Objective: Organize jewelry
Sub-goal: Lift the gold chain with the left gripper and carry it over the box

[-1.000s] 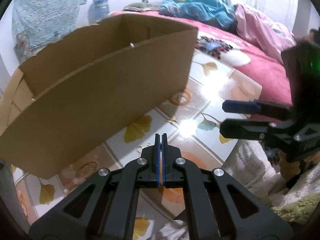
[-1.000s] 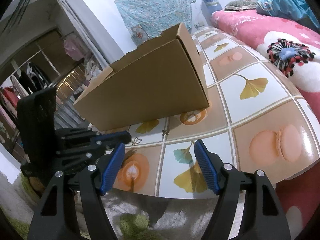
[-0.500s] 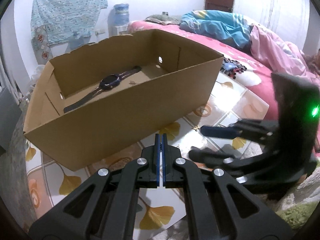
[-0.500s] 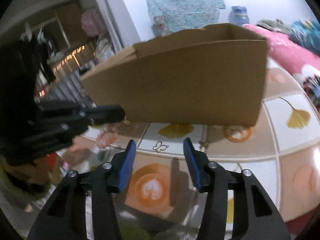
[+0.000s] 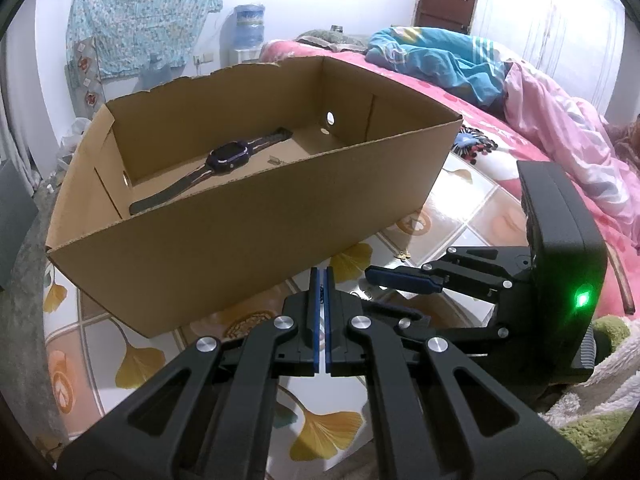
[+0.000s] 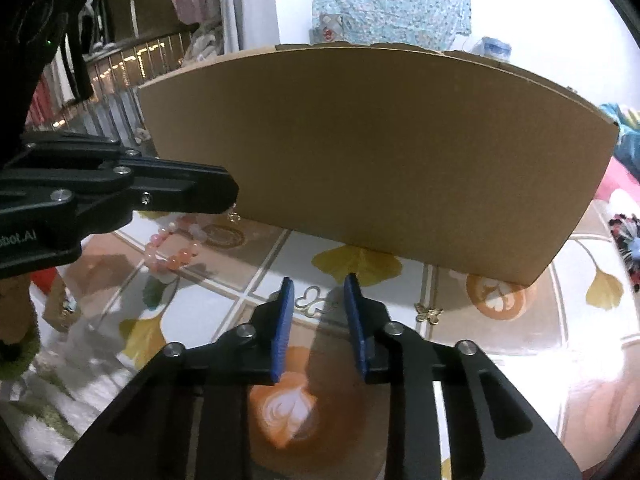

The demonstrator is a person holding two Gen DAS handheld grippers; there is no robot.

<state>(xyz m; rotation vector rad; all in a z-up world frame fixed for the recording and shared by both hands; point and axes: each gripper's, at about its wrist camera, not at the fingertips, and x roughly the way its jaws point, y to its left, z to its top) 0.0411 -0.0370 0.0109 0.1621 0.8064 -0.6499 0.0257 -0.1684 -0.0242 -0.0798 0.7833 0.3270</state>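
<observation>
An open cardboard box (image 5: 240, 232) stands on the patterned table top, with a dark wristwatch (image 5: 228, 158) lying inside. My left gripper (image 5: 320, 276) is shut just before the box's near wall; in the right wrist view a small gold piece (image 6: 233, 216) hangs from the left gripper (image 6: 230, 194). My right gripper (image 6: 318, 292) is low over the table with its jaws closing. A pale butterfly-shaped piece (image 6: 314, 300) lies on the table between its blue fingertips, and the pads do not press on it. A gold butterfly piece (image 6: 428, 314) lies to its right, a pink bead bracelet (image 6: 172, 248) to its left.
The box's wall (image 6: 380, 160) rises close behind the loose jewelry. A bed with pink and blue bedding (image 5: 540, 128) runs along the right. A fluffy white and green rug (image 5: 600, 420) lies at the table's near edge. The right gripper (image 5: 376, 292) crosses just right of my left fingers.
The right gripper's jaws have narrowed a lot, and it has swung left to straddle the pale butterfly piece. The left gripper shifted, bringing the box's inside and the watch into view.
</observation>
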